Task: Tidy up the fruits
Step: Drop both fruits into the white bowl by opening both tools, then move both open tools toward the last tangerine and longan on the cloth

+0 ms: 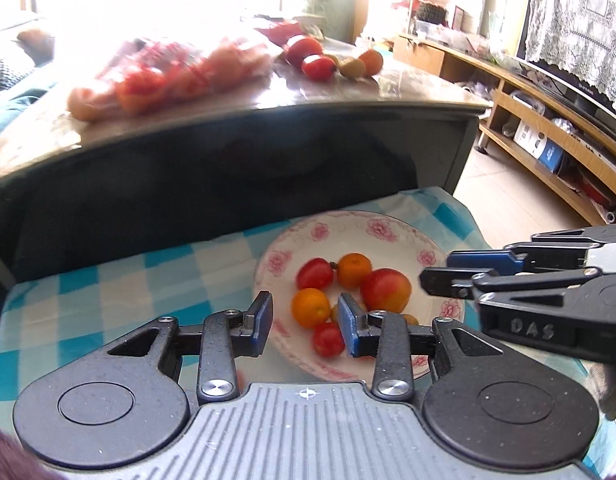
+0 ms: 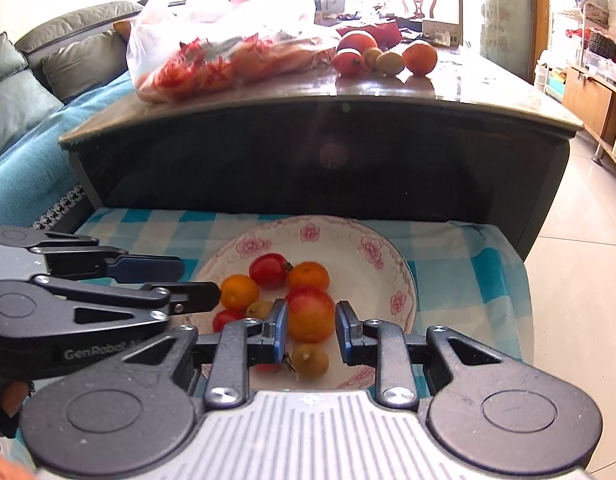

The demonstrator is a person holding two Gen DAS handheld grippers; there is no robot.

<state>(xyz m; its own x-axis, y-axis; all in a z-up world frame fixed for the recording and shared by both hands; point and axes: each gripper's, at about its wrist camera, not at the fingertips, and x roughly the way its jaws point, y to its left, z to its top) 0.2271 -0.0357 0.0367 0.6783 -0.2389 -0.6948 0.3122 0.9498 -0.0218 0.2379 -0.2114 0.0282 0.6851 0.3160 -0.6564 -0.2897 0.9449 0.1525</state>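
**Plate partly filled, fruit still waiting on the dark surface**

Both tongs are seen at the bottom of their own views, poised just above the flowered plate (image 2: 391, 276). The right tongs (image 2: 311, 330) are held moderately wide, with nothing gripped; a large red-orange fruit (image 2: 311, 314) is framed between the blue pads, but contact cannot be confirmed. The left tongs (image 1: 306, 326) are likewise spread and empty, with a small orange fruit (image 1: 311, 307) and a red tomato (image 1: 327, 339) showing through the gap.

Part of the job is judged done. On the plate, which rests on a blue checked cloth (image 2: 467, 264) in the lower middle of each frame, roughly eight pieces are gathered: small red tomatoes, orange fruits, yellowish ones and the large red-orange one.

More is judged left. On the dark glossy surface (image 2: 467, 92) across the upper half of the frames, a loose cluster (image 2: 383, 56) of red, yellow-green and orange fruits is still lying, well apart from the plate. Beside it, toward the upper left, a plastic bag (image 2: 212, 48) is lying; whether more fruit is held in it cannot be told.
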